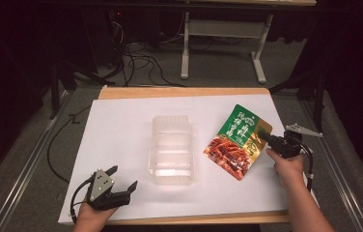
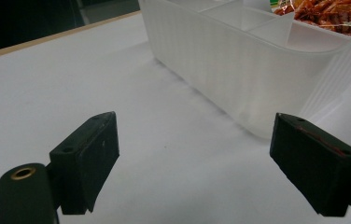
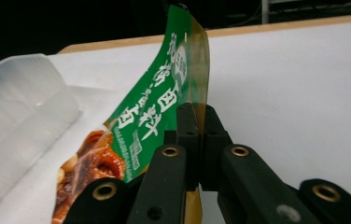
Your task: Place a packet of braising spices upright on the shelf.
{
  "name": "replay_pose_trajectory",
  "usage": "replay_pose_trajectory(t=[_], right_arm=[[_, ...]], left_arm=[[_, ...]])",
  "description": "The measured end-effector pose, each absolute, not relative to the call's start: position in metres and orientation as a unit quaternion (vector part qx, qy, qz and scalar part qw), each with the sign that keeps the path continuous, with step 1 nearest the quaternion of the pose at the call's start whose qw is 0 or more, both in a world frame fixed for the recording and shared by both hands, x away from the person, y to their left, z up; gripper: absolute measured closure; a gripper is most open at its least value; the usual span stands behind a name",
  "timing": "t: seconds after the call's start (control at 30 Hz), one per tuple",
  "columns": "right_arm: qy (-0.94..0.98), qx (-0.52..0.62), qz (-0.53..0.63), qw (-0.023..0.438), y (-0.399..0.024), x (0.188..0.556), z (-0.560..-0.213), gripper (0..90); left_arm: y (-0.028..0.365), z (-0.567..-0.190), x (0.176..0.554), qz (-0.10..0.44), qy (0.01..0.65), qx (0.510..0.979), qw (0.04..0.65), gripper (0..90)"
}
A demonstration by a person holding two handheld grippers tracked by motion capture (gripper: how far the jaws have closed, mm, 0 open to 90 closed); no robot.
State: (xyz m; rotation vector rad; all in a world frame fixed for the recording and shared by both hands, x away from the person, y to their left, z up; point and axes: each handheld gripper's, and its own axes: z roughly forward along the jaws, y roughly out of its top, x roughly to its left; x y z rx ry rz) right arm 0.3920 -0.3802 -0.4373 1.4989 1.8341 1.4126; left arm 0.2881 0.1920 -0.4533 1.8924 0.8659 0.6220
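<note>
Between the right gripper's (image 3: 197,135) fingers, the snack packet's (image 1: 238,141) edge sits pinched.

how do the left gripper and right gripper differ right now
The left gripper has its jaws spread wide with nothing between them, while the right gripper is clamped shut on the edge of the snack pouch. The left sits near the clear plastic container; the right is beside the pouch. Both are hand-held with black jaws.

White table cover (image 1: 121,125), wooden table edge (image 1: 179,92), floor cables (image 1: 141,63), grey frame (image 1: 223,29)
</note>
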Motion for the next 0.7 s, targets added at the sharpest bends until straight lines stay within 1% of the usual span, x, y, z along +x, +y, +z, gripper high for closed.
replay_pose_trajectory(t=[0.23, 0.43, 0.7], right_arm=[[0.659, 0.505, 0.517, 0.208, -0.373, 0.380, -0.426, 90.0], [0.655, 0.471, 0.546, 0.227, -0.361, 0.361, -0.410, 90.0], [0.657, 0.445, 0.560, 0.239, -0.348, 0.348, -0.397, 90.0]], left_arm=[[0.190, -0.453, 0.290, 0.253, 0.350, 0.771, 0.469, 16.2], [0.189, -0.452, 0.290, 0.256, 0.350, 0.768, 0.472, 16.2], [0.188, -0.452, 0.291, 0.258, 0.349, 0.766, 0.473, 16.2]])
